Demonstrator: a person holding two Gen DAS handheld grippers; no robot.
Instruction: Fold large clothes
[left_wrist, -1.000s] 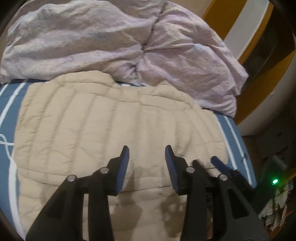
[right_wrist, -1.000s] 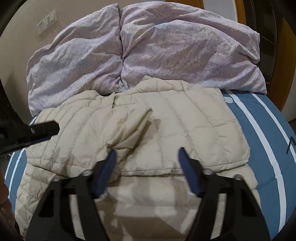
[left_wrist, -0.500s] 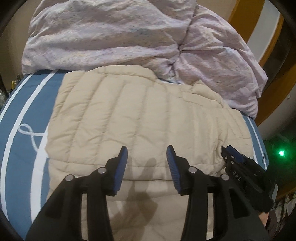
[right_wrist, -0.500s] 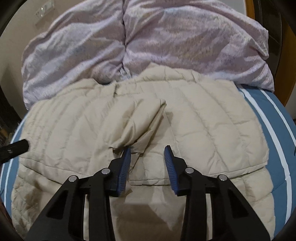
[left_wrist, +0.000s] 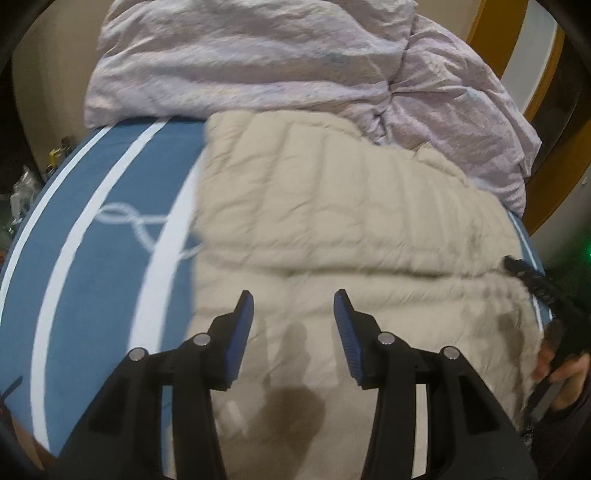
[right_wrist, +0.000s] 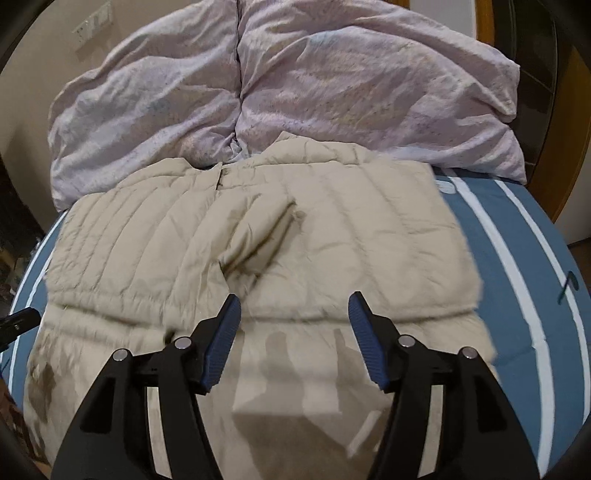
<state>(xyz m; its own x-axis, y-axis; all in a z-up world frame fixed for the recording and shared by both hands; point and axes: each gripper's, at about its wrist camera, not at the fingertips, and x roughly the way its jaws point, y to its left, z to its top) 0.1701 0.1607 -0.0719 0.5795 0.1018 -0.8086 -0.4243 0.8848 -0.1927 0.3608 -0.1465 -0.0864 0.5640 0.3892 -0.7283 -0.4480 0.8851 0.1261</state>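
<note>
A beige quilted puffer jacket lies spread on the bed, partly folded, with a sleeve laid across its middle in the right wrist view. My left gripper is open and empty above the jacket's near hem, toward its left edge. My right gripper is open and empty above the near fold of the jacket. The right gripper's tip also shows at the right edge of the left wrist view, and the left gripper's tip at the left edge of the right wrist view.
The bed has a blue cover with white stripes, also in the right wrist view. A crumpled lilac duvet is heaped at the far end behind the jacket. A wooden frame stands at the far right.
The left gripper has swung left, bringing more of the blue cover into view. The right gripper's jaws have opened wider than half a second ago and pulled back slightly.
</note>
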